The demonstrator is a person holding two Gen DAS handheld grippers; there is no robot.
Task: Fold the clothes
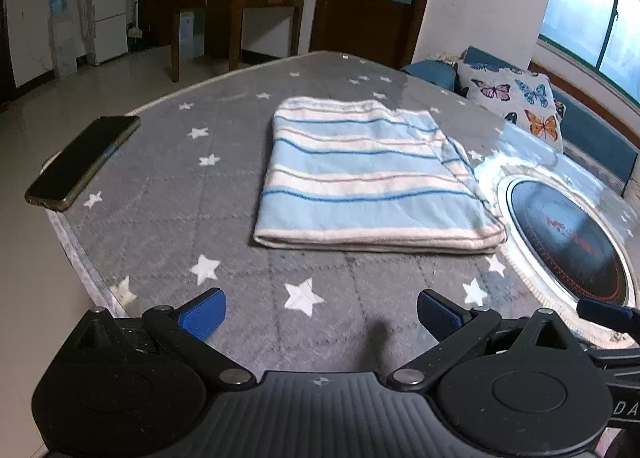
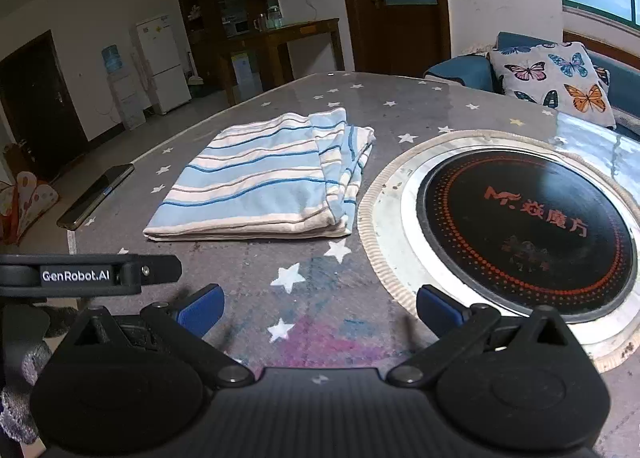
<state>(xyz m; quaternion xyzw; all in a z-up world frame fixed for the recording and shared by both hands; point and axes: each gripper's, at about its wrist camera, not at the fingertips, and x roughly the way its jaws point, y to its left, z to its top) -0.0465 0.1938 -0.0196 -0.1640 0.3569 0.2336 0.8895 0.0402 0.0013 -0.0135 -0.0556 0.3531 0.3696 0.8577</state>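
A blue-and-white striped garment (image 1: 368, 177) lies folded into a flat rectangle on the grey star-patterned table cover (image 1: 168, 193). The right wrist view shows the same garment (image 2: 260, 181) with its layered edges stacked on the right side. My left gripper (image 1: 322, 312) hovers open over the near table edge, short of the garment, with nothing between its blue fingers (image 1: 204, 314). My right gripper (image 2: 320, 310) is open too, near the front edge, below and to the right of the garment. The left gripper's body (image 2: 88, 274) shows at the left of the right wrist view.
A round black induction cooktop (image 2: 524, 225) is set into the table right of the garment. A dark phone (image 1: 84, 161) lies at the table's left edge. A butterfly cushion (image 2: 556, 81) rests on a blue sofa behind the table. A wooden table, fridge and door stand further back.
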